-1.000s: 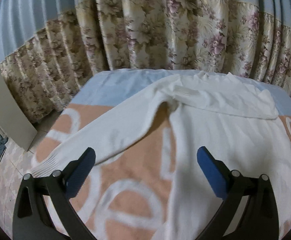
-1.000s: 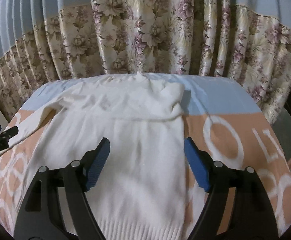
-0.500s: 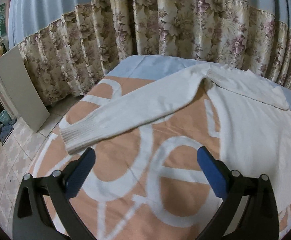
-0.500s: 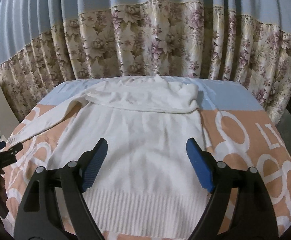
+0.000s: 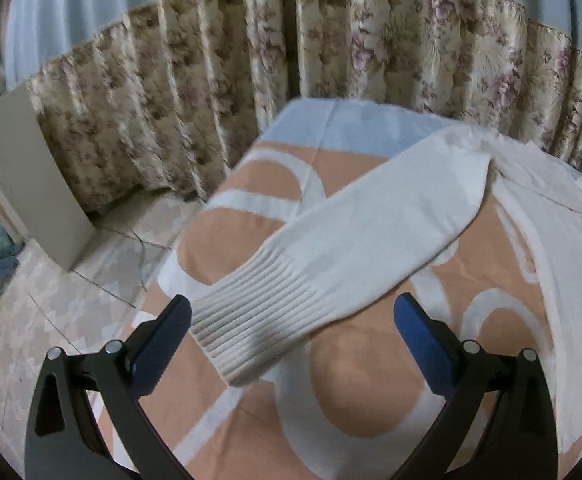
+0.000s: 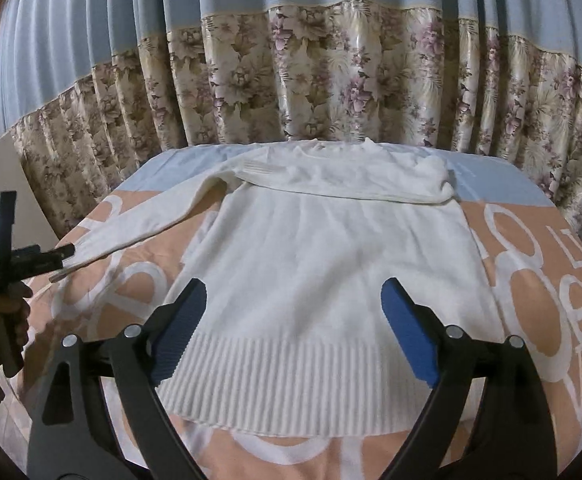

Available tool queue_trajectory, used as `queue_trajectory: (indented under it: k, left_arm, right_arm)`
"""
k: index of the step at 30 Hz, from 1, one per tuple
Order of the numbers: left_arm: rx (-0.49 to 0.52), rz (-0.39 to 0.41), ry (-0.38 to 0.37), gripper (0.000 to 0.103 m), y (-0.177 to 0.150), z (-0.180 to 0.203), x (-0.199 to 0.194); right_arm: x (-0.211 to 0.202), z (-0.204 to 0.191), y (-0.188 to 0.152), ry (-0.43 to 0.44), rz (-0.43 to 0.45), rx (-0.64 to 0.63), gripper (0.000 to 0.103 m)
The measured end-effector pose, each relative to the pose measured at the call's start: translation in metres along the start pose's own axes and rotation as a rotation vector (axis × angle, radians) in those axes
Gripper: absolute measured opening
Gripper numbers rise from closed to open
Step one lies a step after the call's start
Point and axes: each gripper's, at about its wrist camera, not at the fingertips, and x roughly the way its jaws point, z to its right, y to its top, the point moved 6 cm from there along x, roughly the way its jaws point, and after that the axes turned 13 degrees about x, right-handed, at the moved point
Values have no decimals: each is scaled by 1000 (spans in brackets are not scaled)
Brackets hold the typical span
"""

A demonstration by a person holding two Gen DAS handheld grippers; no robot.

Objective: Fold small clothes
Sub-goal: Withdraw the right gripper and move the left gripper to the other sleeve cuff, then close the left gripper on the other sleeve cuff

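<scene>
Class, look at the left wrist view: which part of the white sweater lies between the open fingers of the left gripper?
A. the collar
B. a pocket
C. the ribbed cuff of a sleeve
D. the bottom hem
C: the ribbed cuff of the sweater sleeve lies on the blanket between the open left gripper fingers.

White sweater lies flat; right gripper (fingers apart) above hem.

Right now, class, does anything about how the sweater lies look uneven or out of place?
Yes. The sweater lies lopsided: one sleeve stretches out sideways across the blanket, while the other is already folded across the chest.
</scene>
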Motion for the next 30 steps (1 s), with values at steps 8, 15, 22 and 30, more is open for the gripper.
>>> queue_trajectory:
  k: [8, 15, 22, 30]
  left_arm:
    - [-22, -51, -67, 96, -6, -16, 26]
    - [-15, -86, -24, 62, 0, -13, 38]
    - [16, -89, 40, 18, 6, 3, 37]
    - [29, -67, 49, 12, 14, 10, 27]
  right_arm:
    - [13, -13, -11, 6, -41, -15, 94]
    - [19, -8, -12, -8, -45, -15, 95]
    - [22, 5, -7, -98, -7, -48, 95]
    - [20, 20, 0, -223, 42, -85, 95]
